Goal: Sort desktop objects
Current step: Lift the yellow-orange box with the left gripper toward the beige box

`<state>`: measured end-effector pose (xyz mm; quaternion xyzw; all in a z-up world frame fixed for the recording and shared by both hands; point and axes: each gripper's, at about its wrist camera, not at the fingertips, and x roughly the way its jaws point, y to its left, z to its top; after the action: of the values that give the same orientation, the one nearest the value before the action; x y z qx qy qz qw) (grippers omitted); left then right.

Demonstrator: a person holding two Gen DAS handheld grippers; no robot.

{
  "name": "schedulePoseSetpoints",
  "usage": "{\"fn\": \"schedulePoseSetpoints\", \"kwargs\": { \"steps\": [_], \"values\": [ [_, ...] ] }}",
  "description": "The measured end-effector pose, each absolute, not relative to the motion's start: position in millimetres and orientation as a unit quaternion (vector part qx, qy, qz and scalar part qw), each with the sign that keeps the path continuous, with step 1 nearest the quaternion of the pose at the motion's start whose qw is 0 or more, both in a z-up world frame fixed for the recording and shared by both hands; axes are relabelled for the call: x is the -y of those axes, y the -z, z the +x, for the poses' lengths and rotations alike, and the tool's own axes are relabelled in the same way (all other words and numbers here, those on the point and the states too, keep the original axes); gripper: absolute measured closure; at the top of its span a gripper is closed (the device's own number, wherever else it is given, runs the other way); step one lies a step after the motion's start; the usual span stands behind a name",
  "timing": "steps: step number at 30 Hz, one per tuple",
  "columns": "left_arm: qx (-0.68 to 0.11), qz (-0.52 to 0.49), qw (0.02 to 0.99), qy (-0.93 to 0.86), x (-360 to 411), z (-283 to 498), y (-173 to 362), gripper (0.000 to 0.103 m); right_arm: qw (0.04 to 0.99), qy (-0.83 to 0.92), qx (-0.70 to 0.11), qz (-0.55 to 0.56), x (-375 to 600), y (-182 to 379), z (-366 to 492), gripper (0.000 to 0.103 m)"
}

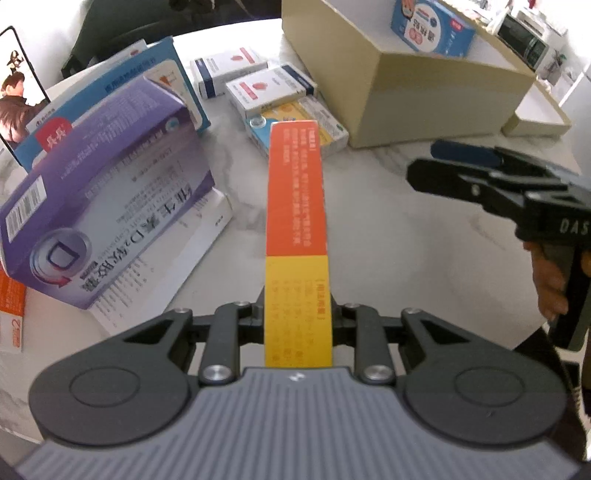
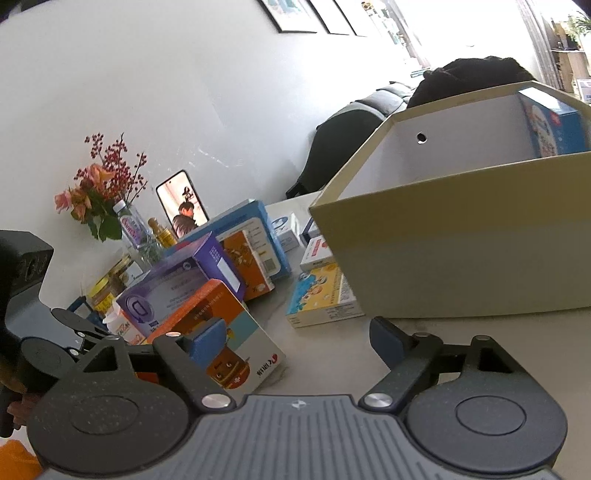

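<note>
Left gripper [image 1: 297, 314] clamped on a long orange-and-yellow carton [image 1: 296, 206], held edge-up above the marble worktop [image 1: 388, 221], pointing to 12 o'clock. Its print is too blurred to read. Right gripper [image 2: 295, 341] stands wide apart, nothing between its blue pads; seen from the left at 3 o'clock, body lettered "DAS". At 9 o'clock, a tilted purple box [image 1: 110, 206] with a large "D". Further, at 12 o'clock, small medicine boxes [image 1: 269, 88]. Beyond, at 1 o'clock, a tan cardboard box [image 1: 424, 96] containing a blue carton [image 1: 432, 27].
</note>
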<state>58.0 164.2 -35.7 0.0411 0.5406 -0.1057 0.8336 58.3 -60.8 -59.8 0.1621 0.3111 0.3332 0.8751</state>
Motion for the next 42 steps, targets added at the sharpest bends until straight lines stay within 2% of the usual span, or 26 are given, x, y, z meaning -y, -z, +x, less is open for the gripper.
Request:
{"fn": "schedulePoseSetpoints", "kwargs": {
  "steps": [13,23,26,42],
  "values": [
    [-0.526,0.021,0.843,0.112,-152,82,-6,0.081,0.883,-0.317,-0.288,0.191,90,47,56,0.015],
    [-0.501,0.017,0.856,0.13,-123,110,-46,0.081,0.899,-0.28,-0.263,0.208,126,38,59,0.011],
    [-0.496,0.017,0.859,0.124,-117,120,-50,0.081,0.908,-0.257,-0.256,0.209,138,36,58,0.007],
    [-0.495,-0.024,0.858,0.133,-87,175,-64,0.081,0.917,-0.206,-0.24,0.244,185,36,60,0.003]
  ]
}}
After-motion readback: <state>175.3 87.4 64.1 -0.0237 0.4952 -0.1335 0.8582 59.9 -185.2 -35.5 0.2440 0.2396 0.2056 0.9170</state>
